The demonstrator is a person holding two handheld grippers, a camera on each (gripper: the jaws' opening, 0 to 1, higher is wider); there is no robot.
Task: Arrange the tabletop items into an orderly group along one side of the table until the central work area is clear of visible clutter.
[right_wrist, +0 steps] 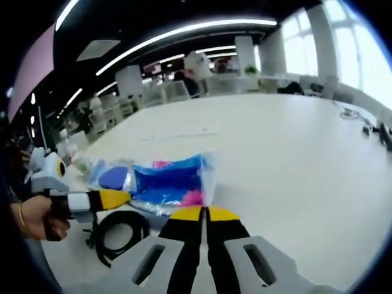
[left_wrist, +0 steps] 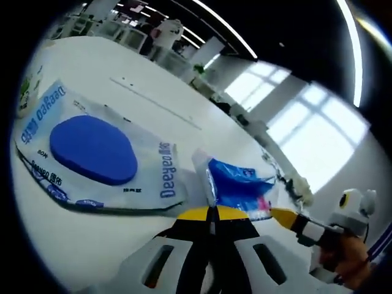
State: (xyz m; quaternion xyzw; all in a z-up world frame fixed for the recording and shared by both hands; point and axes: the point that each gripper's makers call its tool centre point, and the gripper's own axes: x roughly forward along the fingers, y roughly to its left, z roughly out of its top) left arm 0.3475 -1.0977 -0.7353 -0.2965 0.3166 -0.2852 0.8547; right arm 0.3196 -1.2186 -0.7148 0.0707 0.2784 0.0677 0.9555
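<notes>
Big white table (right_wrist: 294, 159) in an open office, and both grippers are clamped on one blue packet (left_wrist: 239, 187): left gripper (left_wrist: 211, 211) on one end, right gripper (right_wrist: 204, 211) on the other. Wipes pack (left_wrist: 92, 153) with a blue lid lies flat just beside it, and a black cable (right_wrist: 119, 233) is coiled near the left gripper.

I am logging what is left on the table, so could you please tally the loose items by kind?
Wipes pack with blue lid: 1
Blue plastic packet, held at both ends by the left gripper and the right gripper: 1
Black cable coil: 1
Bottle, at the table edge: 1
Total: 4
</notes>
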